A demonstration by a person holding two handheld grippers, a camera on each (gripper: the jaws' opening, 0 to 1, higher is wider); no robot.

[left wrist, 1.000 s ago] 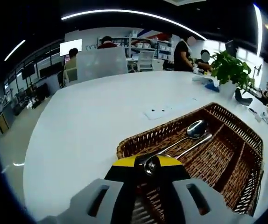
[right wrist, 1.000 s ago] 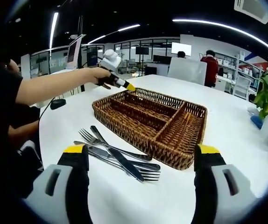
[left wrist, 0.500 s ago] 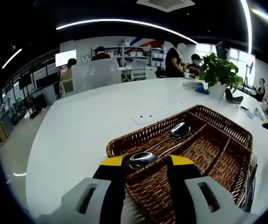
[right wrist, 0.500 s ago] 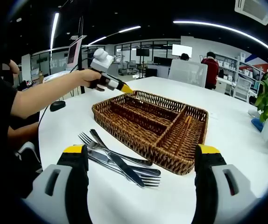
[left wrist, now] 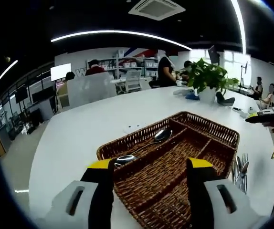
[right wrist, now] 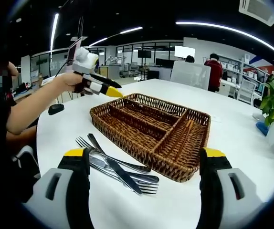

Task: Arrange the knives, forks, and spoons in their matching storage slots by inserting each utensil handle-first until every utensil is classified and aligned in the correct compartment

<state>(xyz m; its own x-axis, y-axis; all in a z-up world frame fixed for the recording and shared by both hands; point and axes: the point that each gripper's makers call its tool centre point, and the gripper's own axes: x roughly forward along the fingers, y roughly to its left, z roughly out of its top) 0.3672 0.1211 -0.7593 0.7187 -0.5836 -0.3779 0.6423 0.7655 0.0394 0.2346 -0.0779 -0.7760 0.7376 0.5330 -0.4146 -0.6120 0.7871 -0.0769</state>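
Yellow-tipped fingers [left wrist: 100,164] of left gripper [left wrist: 150,167] spread wide, gripping nothing, just over near rim of wicker tray [left wrist: 208,128]. Two spoons [left wrist: 142,147] lying in tray's left long slot, bowls at near and far ends. Right gripper [right wrist: 142,155] likewise wide apart and empty, low above white table [right wrist: 232,124]. Between its fingers, knives and forks [right wrist: 115,162] heaped on table just beside tray's near wall.

Bright ceiling strips, perhaps slight blur
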